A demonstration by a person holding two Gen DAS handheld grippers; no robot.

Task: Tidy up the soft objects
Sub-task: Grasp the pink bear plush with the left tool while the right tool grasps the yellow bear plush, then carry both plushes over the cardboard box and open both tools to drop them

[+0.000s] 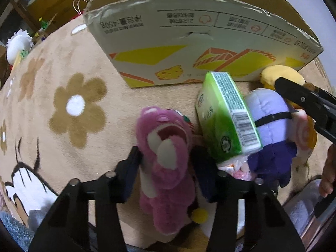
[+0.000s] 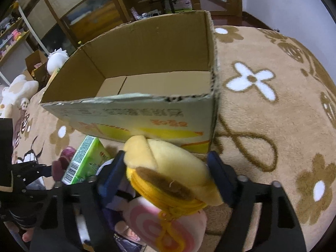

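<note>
Left hand-held gripper (image 1: 166, 163) clamps pink bear plush (image 1: 166, 157) on flowered blanket (image 1: 73, 109). Right hand-held gripper (image 2: 168, 178) grips yellow plush pouch (image 2: 168, 168), near side of cardboard box (image 2: 147, 67). Green tissue pack (image 1: 226, 117) leans btw. both plushes.

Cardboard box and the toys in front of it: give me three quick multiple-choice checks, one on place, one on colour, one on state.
1. The green packet lies:
A inside the box
B in front of the box, among the toys
C on a shelf

2. The toy between the left gripper jaws is:
A pink
B blue
C white

3. The cardboard box is:
A taped shut
B crushed flat
C open on top, nothing seen inside

Key: 1 B, it leans beside the purple toy; 2 A, a pink bear; 3 C, its bare floor shows.
</note>
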